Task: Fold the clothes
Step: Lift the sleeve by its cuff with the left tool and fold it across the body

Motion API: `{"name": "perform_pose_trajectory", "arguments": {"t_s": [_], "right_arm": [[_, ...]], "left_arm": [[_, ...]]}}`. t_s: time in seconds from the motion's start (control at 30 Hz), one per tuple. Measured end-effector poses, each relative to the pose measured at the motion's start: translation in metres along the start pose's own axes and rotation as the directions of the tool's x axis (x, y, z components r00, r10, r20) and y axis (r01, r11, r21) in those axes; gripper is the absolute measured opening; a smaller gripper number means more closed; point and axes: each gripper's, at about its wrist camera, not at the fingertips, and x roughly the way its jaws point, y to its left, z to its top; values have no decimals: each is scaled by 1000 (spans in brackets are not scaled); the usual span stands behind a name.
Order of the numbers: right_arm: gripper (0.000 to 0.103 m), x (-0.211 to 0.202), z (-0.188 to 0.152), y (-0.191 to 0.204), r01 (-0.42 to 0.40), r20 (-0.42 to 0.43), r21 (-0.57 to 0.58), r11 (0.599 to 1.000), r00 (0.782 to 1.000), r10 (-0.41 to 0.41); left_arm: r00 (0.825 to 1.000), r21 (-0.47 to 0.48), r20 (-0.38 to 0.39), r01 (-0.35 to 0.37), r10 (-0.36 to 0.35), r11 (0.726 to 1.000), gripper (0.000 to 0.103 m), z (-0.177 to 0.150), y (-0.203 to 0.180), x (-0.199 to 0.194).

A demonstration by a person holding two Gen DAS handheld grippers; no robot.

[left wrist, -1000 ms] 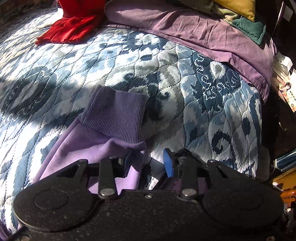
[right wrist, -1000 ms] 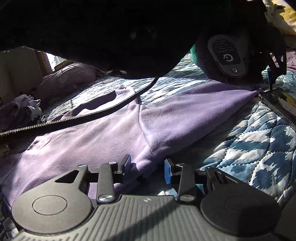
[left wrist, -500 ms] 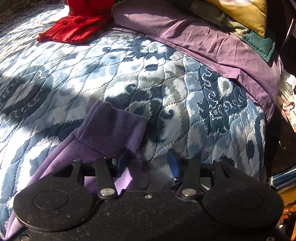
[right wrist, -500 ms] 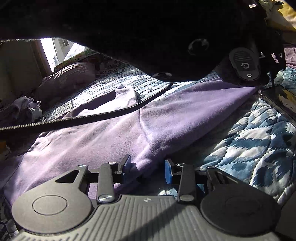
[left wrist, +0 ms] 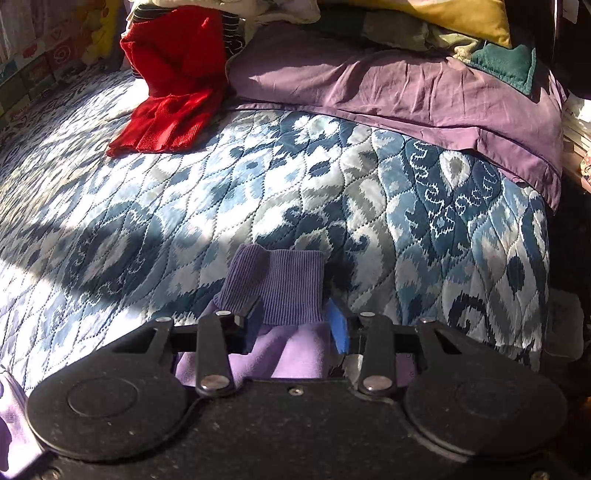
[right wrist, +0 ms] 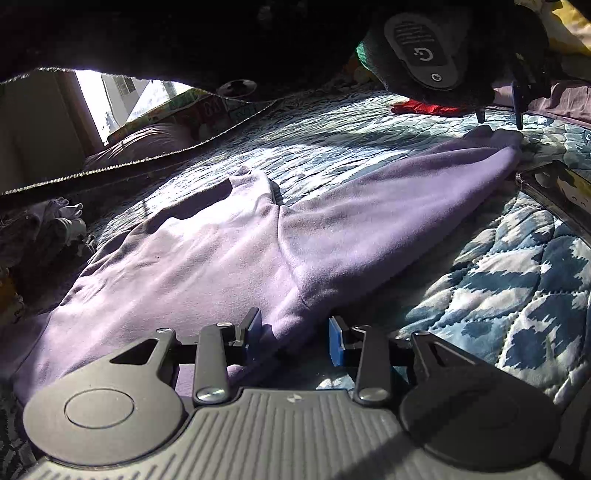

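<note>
While one purple sweatshirt (right wrist: pixel 229 258) is lying spread flat on the bed, I am working at two ends of it. Its one visible sleeve (right wrist: pixel 399 206) is stretching away toward the far right in the right wrist view, and the ribbed cuff (left wrist: pixel 284 284) at its end is sitting between the fingers of my left tool (left wrist: pixel 295 325). That tool's two blue-padded fingers are standing spread, one on each side of the cuff, and I cannot tell whether either pad is touching the fabric. My right tool (right wrist: pixel 295 332) is resting low at the sweatshirt's near edge, by the seam where sleeve meets body. Its two fingers are also spread apart, with a fold of purple cloth lying in the gap, not pinched.

Under the garment, one blue-and-white quilted bedspread (left wrist: pixel 332 192) is covering the bed. On it, well apart from the cuff, one red knitted garment (left wrist: pixel 166 110) is lying crumpled near the far left. Beside it, one purple pillow (left wrist: pixel 406 88) is running along the head of the bed, with one yellow cushion (left wrist: pixel 461 18) and a dark green cloth (left wrist: pixel 506 66) heaped behind it. In the right wrist view, a small heap of greyish-purple clothes (right wrist: pixel 48 229) is sitting at the far left edge.
</note>
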Motion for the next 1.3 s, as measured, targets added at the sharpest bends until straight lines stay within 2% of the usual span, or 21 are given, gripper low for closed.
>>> {"name": "perform_pose_trajectory", "arguments": {"t_s": [0.1, 0.17, 0.33, 0.5, 0.53, 0.57, 0.63, 0.77, 0.87, 0.93, 1.03, 1.13, 1.3], "right_arm": [[39, 1, 2, -4, -3, -2, 4, 1000, 1000, 3], [39, 0, 1, -5, -5, -3, 7, 1000, 1000, 5], [38, 0, 1, -8, -13, -5, 22, 1000, 1000, 13], [38, 0, 0, -5, -7, -1, 7, 1000, 1000, 7], [39, 0, 0, -5, -5, 0, 0, 1000, 1000, 5], [39, 0, 0, -5, -7, 0, -2, 1000, 1000, 7], [38, 0, 0, -5, -9, 1, -7, 1000, 1000, 9], [38, -1, -1, 1, 9, 10, -40, 999, 1000, -8], [39, -2, -2, 6, 31, 21, -75, 997, 999, -30], [40, -4, -4, 12, 48, 32, -112, 993, 998, -45], [40, -7, -7, 21, 59, 46, -164, 985, 998, -52], [40, -11, -11, 30, 67, 62, -223, 973, 997, -54], [39, -15, -17, 43, 79, 78, -311, 947, 995, -57]], "left_arm": [[999, 41, -35, -24, 25, 999, 28, -2, -22, 14], [993, 94, -55, -94, 100, 991, 23, -3, -34, 28], [975, 145, -57, -206, 216, 968, 22, -6, -43, 45], [965, 206, -61, -237, 254, 949, 21, -8, -53, 55], [963, 228, -58, -242, 262, 943, 19, -6, -55, 56], [964, 227, -63, -237, 257, 945, 10, -3, -56, 55], [971, 180, -55, -218, 231, 959, 7, 2, -49, 44], [989, -22, 39, -142, 143, 990, 6, 12, -6, -14], [984, -191, 154, -55, 85, 980, 6, 10, 38, -78], [967, -290, 245, 13, 61, 957, 6, 2, 69, -127], [936, -380, 341, 55, 84, 923, 6, -20, 108, -187], [908, -457, 401, 82, 123, 886, 6, -52, 141, -234], [866, -560, 458, 106, 201, 821, 6, -119, 186, -296]]}}
